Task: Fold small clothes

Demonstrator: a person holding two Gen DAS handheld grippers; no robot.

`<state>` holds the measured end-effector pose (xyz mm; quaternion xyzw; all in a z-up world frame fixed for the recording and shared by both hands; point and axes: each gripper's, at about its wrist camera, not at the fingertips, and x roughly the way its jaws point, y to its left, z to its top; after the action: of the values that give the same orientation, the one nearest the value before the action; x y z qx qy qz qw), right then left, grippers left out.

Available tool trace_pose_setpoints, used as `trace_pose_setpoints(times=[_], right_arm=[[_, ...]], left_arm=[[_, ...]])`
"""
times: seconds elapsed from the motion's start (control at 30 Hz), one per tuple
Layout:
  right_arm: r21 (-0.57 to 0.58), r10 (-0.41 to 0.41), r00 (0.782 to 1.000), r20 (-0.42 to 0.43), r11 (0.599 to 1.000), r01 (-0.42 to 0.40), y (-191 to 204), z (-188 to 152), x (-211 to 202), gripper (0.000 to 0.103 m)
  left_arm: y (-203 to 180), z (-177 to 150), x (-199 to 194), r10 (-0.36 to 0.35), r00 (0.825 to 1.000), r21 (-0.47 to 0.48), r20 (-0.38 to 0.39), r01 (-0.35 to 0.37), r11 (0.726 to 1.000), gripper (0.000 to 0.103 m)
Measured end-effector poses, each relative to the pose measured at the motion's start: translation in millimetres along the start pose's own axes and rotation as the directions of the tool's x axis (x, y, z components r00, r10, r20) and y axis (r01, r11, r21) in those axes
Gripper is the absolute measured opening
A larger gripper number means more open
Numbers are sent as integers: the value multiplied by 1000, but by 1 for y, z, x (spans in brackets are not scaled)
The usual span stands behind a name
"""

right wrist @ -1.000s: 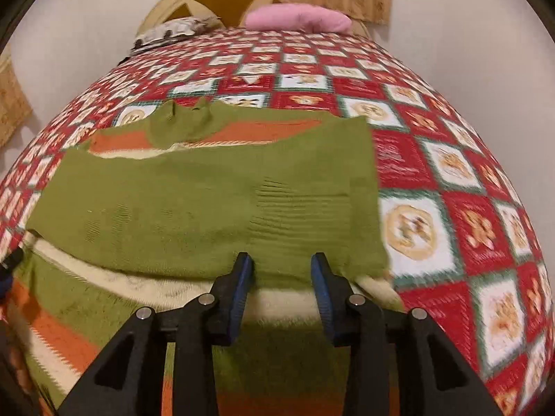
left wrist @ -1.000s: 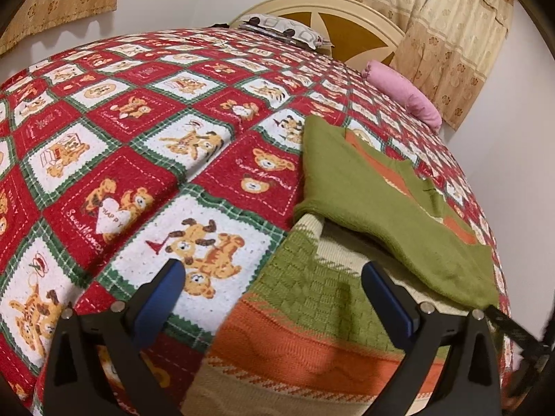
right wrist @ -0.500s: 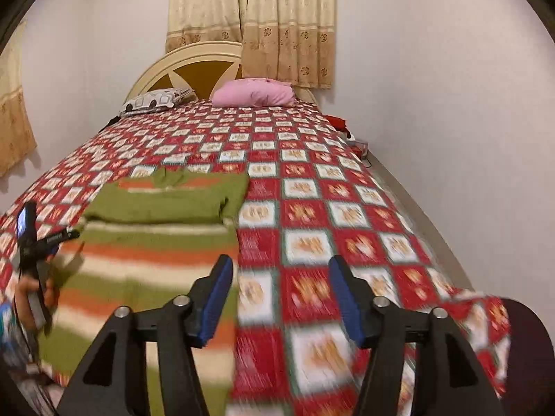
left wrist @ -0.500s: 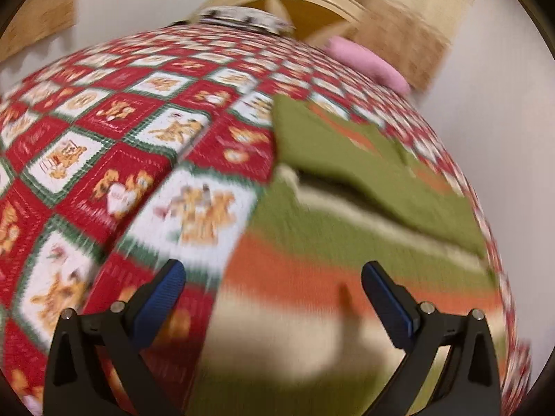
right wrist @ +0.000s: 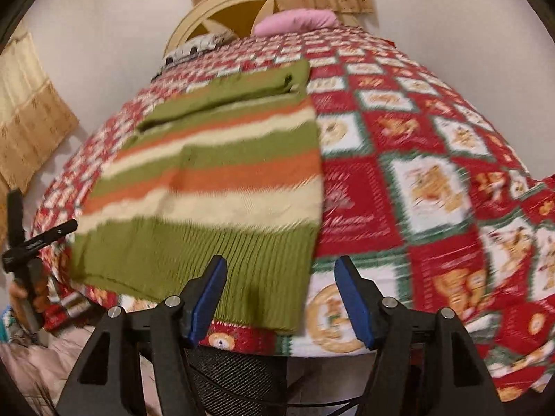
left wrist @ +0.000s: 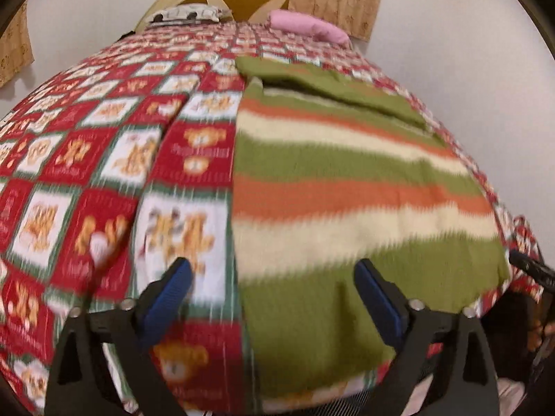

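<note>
With the striped sweater (left wrist: 347, 190) lying flat near the foot of the bed (left wrist: 104, 138), sleeves folded in, and nothing held by the closing left gripper (left wrist: 270, 294) or opening right gripper (right wrist: 277, 294), the hem could be gripped unevenly and the fold skewed.

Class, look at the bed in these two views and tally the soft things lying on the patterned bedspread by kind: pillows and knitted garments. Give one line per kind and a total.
Pillows: 2, a pink pillow and a patterned pillow
Knitted garments: 1, a striped sweater with its sleeves folded across the top
Total: 3
</note>
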<state>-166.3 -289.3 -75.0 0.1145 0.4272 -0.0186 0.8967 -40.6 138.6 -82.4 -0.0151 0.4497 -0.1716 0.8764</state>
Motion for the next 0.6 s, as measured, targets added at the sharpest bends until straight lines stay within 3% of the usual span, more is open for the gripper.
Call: trace_pose_setpoints(times=[0.13, 0.27, 0.3, 0.43, 0.53, 0.6], right_arm=[[-89, -59, 996, -62, 995, 53, 18, -16, 14, 65], [-150, -110, 993, -52, 983, 101, 30, -24, 15, 64], [-161, -118, 992, -48, 981, 109, 34, -27, 15, 59], [-187, -119, 992, -45, 976, 109, 43, -26, 14, 36], [-149, -108, 993, -53, 984, 99, 36, -22, 12, 22], [-99, -75, 995, -68, 993, 69, 29, -19, 10, 14]], left_arm=[[1, -17, -4, -2, 1000, 4, -11, 2, 1000, 86], [-3, -27, -11, -76, 997, -19, -16, 76, 997, 82], [-6, -29, -12, -91, 996, -13, -19, 91, 996, 79], [-11, -29, -12, -63, 998, 4, -21, 63, 998, 47], [1, -27, -14, -58, 998, -57, -38, 56, 997, 17], [9, -28, -15, -100, 994, -100, -52, 94, 991, 13]])
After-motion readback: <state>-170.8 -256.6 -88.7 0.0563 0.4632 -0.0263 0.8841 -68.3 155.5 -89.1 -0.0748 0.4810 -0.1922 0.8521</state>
